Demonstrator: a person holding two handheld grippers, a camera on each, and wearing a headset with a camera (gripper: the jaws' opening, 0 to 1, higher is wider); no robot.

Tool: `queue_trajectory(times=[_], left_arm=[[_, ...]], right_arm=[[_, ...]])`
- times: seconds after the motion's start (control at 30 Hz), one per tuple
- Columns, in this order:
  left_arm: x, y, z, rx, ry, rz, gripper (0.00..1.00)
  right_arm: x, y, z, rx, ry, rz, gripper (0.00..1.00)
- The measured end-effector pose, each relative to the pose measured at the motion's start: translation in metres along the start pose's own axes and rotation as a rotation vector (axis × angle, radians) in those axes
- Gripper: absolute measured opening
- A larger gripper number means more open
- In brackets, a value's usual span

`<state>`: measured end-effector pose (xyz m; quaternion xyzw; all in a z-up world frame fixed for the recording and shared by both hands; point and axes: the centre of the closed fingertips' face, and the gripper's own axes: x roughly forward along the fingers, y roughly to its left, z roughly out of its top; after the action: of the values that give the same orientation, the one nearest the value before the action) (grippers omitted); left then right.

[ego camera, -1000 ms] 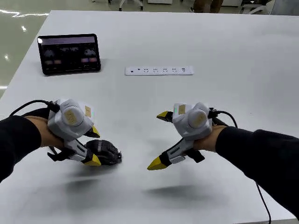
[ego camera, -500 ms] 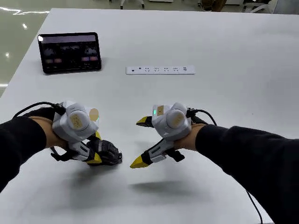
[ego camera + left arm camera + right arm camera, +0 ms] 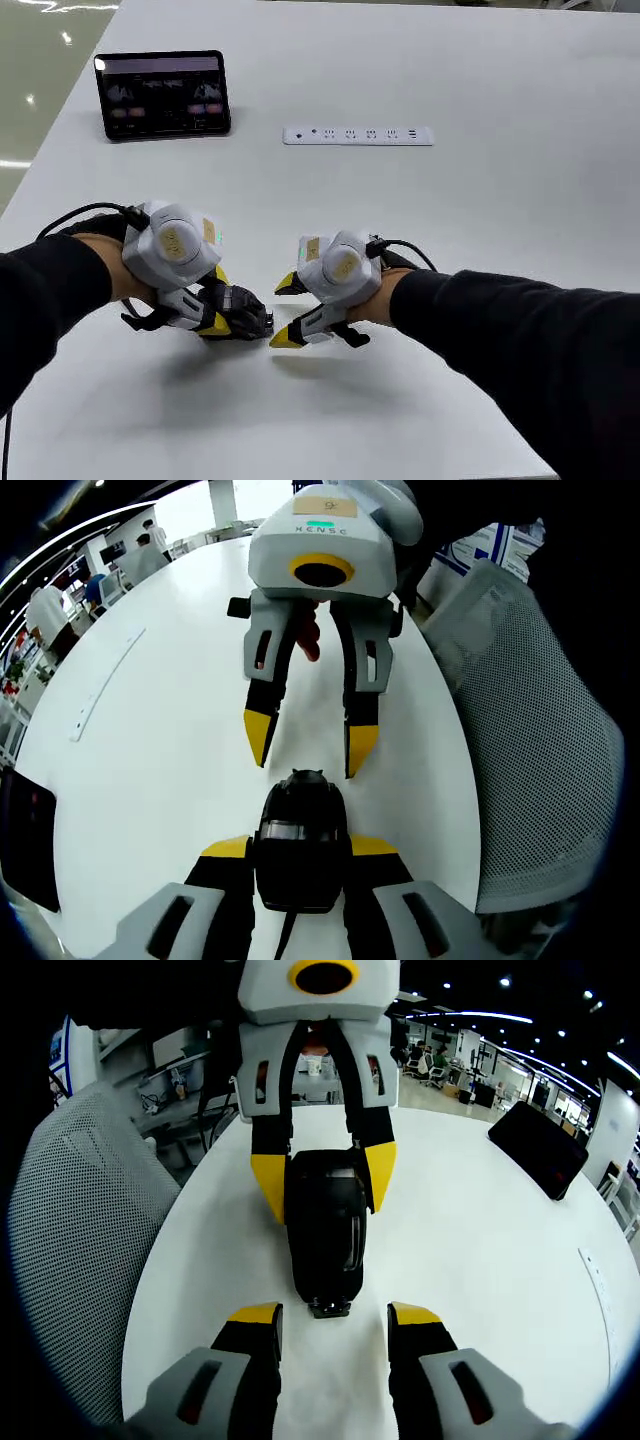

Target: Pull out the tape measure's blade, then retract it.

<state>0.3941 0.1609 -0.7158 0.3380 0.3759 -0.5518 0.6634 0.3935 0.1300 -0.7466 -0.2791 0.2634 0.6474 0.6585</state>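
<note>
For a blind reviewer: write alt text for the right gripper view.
A black tape measure lies on a white table, clamped by the left gripper reaching in from the top. The right gripper is open, its yellow-tipped jaws flanking the tape measure's near end.

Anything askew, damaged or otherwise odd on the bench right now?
Nothing stands out. The tape measure rests on the table, clamped by the left gripper, blade not pulled out; the right gripper is open at its front end. The tablet stands propped, the power strip lies flat.

Left hand-held gripper clamps the black tape measure — right hand-held gripper faces it closely, jaws apart.
</note>
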Motion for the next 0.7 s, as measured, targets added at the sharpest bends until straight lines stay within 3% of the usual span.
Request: queue_trajectory(times=[0.27,0.7], left_arm=[[0.0011,0.0016,-0.0007,0.003,0.001,-0.003,0.30],[0.0002,-0.0002,0.0004,0.005,-0.002,0.006,0.30]], right_arm=[[0.0039,-0.0009,-0.0025,-0.019,0.012,0.004,0.19],[0.0088,0.0019,-0.0037,-0.055,0.040,0.034,0.10]])
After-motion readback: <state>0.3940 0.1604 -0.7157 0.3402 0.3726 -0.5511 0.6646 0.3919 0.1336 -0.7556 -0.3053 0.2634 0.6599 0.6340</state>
